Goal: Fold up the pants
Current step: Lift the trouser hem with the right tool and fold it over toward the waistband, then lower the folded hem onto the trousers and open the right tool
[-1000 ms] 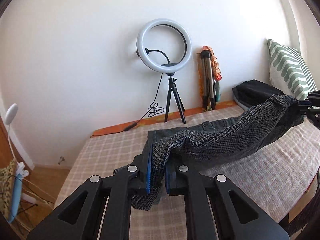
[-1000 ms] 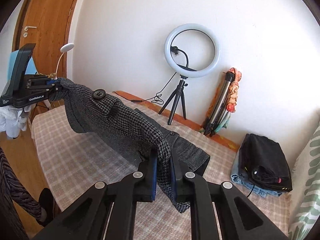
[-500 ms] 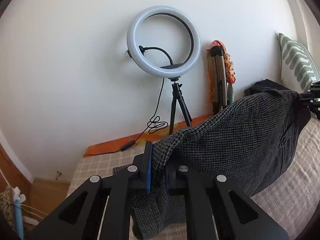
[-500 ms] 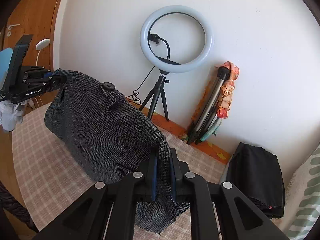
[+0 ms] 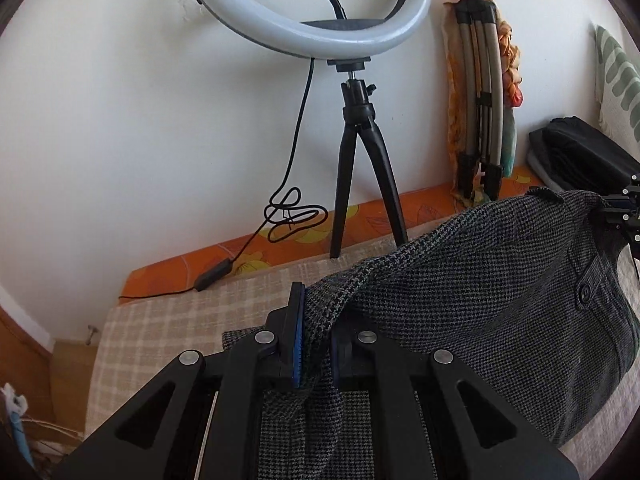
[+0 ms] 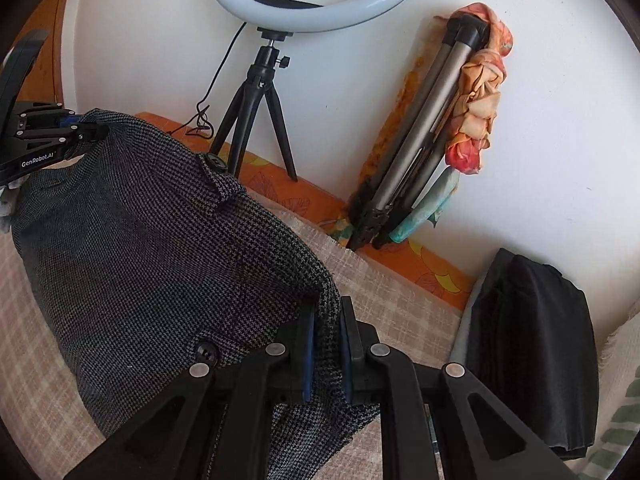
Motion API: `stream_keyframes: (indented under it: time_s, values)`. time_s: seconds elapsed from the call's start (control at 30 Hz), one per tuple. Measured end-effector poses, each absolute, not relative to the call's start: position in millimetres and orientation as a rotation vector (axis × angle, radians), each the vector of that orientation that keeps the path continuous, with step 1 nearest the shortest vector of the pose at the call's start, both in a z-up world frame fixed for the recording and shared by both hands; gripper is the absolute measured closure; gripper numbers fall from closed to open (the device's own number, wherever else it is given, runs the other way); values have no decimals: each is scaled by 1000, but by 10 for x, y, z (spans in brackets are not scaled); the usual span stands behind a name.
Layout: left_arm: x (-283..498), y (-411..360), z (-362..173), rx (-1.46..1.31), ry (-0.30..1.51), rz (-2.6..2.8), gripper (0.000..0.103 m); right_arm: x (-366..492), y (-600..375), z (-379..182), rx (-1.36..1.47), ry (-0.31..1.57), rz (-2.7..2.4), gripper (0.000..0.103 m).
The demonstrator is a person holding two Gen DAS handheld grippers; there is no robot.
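Pants (image 5: 480, 288) lifted and carried toward the wall, stretched between my two grippers.
A second ago they sagged low over the bed (image 5: 168, 312); now my left gripper (image 5: 316, 344) and right gripper (image 6: 326, 344) each pinch a waistband end, ready to lay a fold.

The ring light (image 5: 308, 28) is cut off at the top in both views. The pants (image 5: 480, 300) run off the bottom edge and hide the bed (image 5: 168, 320) beneath them. The right gripper (image 5: 624, 216) shows only as a sliver at the left view's edge. The pillow (image 6: 616, 432) is mostly out of frame. The pile (image 6: 532, 344) of dark clothes cannot be told apart.
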State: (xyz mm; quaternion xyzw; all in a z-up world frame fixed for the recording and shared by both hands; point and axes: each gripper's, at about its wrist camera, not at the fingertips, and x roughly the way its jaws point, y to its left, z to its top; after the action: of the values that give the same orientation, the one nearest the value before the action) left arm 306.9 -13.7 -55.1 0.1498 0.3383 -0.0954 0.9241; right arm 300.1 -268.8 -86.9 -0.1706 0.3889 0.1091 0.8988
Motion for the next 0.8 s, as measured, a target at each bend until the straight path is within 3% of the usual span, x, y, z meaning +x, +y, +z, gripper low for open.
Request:
stream_keyframes:
  time_s: [0.2, 0.27, 0.33, 0.4, 0.8]
  values:
    - [3297, -84, -912, 274, 811, -218, 87, 3185, -2620, -1235, -390, 869, 218, 95]
    - [3365, -33, -971, 239, 834, -211, 76, 3211, -2611, -1308, -402, 880, 217, 95]
    - [3383, 56, -972, 217, 832, -176, 54, 3245, -2616, -1355, -410, 890, 211, 95]
    - [3402, 195, -910, 169, 833, -171, 41, 3268, -2612, -1393, -421, 898, 210, 95]
    - [3057, 1025, -404, 121, 751, -44, 40, 3406, -2595, -1469, -441, 928, 198, 91]
